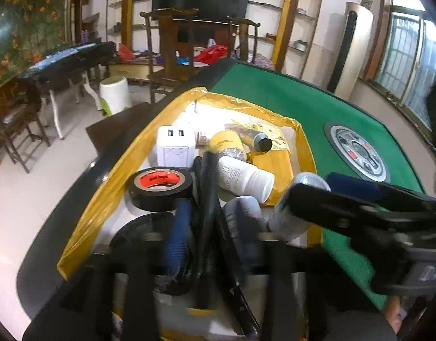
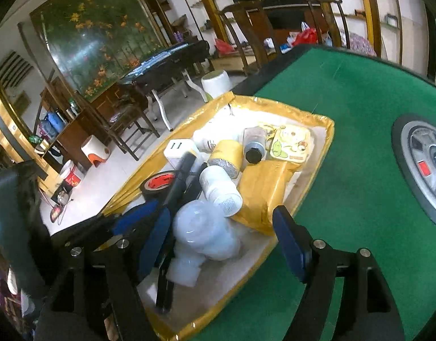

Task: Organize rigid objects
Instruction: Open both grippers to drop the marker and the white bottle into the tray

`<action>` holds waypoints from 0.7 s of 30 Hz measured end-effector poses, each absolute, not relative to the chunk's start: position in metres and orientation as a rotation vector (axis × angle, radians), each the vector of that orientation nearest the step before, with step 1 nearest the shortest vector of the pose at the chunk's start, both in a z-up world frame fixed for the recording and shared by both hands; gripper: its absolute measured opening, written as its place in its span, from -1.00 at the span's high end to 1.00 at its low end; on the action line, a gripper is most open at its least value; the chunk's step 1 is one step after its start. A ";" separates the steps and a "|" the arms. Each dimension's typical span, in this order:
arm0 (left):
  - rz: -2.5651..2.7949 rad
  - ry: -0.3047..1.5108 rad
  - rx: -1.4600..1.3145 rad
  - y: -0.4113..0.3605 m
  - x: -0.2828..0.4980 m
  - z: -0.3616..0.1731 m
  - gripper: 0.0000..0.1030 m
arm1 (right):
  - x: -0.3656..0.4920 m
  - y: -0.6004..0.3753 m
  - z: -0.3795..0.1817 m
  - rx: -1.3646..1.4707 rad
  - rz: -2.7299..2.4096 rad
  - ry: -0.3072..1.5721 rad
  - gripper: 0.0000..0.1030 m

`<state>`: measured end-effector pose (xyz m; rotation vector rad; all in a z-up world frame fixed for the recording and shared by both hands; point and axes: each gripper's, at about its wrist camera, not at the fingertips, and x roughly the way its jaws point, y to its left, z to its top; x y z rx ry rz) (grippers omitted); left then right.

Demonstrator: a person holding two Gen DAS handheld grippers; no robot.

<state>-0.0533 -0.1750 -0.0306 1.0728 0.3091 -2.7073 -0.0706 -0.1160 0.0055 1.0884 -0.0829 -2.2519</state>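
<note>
As the claws stand: both hang over the yellow-rimmed tray (image 1: 110, 187), at the 9 o'clock edge of the green table (image 2: 346, 142), which holds all the rigid things.
Left gripper (image 1: 208, 233): jaws parted, gripping nothing. A long black rod (image 1: 208, 187) runs up between its fingers (image 1: 176, 236), and no pad appears to press on it.
Right gripper (image 2: 222, 236): jaws spread wide, holding nothing. Its 3 o'clock finger stands clear over the tray's rim.
Key relation: a translucent bottle (image 2: 201, 227) lies in the right claw's gap, crowded toward 9 o'clock, so that claw is the nearer one.
Long axis: the bottle looks to run from its neck at 7 o'clock to its rounded body at 1 o'clock, so closing the jaws would likely squeeze it across its width. The rod runs roughly 6 to 12 o'clock in both views.
Neighbours: a white pill bottle (image 2: 220, 190) lies at 12 o'clock of the translucent one, touching or nearly so. A yellow packet (image 2: 263, 187) sits at 2 o'clock, and a black tape roll (image 1: 161, 187) at 10 o'clock of the left claw.
Hidden: the rod's near end vanishes under the left claw's frame. Whether the right claw's 9 o'clock pad touches the bottle cannot be told. Blue pads crowd there, and which claw each belongs to is unclear.
Blurred: labels are unreadable.
</note>
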 end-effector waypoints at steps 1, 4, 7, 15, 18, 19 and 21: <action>-2.708 0.304 1.043 -0.174 -0.050 -0.027 -0.38 | -0.066 -0.113 0.008 1.073 -2.278 -0.078 -0.41; -2.701 0.242 0.952 -0.165 -0.040 -0.013 -0.51 | -0.052 -0.094 0.017 1.011 -2.350 -0.088 -0.51; -2.653 0.133 0.893 -0.154 -0.035 0.002 -0.64 | -0.036 -0.076 0.021 0.962 -2.422 -0.062 -0.52; -2.731 0.050 0.734 -0.143 -0.004 0.040 -0.83 | 0.001 -0.040 0.029 0.854 -2.571 0.051 -0.51; -2.754 -0.028 0.754 -0.135 0.001 0.047 -0.84 | 0.011 -0.026 0.026 0.856 -2.598 0.053 -0.52; -2.760 -0.052 0.754 -0.132 0.001 0.049 -0.84 | 0.012 -0.022 0.025 0.863 -2.605 0.044 -0.53; -2.808 -0.068 0.743 -0.125 0.005 0.051 -0.84 | 0.011 -0.013 0.021 0.884 -2.613 0.010 -0.53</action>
